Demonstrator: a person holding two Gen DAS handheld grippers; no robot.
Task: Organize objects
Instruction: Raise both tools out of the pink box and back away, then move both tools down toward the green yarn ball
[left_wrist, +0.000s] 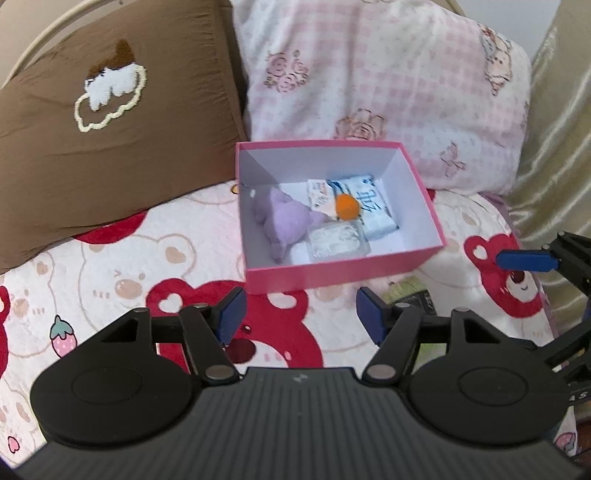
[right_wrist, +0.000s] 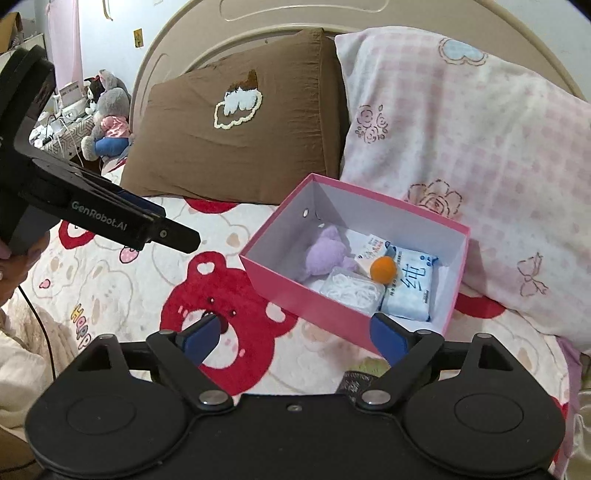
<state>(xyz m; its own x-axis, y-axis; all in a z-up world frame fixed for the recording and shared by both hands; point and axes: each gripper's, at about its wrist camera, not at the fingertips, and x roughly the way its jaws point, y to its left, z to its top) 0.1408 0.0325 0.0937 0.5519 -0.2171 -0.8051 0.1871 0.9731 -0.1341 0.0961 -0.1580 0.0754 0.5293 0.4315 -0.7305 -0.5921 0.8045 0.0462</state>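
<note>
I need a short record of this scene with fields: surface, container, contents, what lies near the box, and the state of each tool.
surface: bed cover printed with bears
container: pink box, open, no lid in view
contents: purple plush, orange ball, blue tissue pack, clear packet, small white pack
near the box: dark item on the cover, partly hidden
behind the box: brown pillow, pink pillow
left tool: open, empty
right tool: open, empty
</note>
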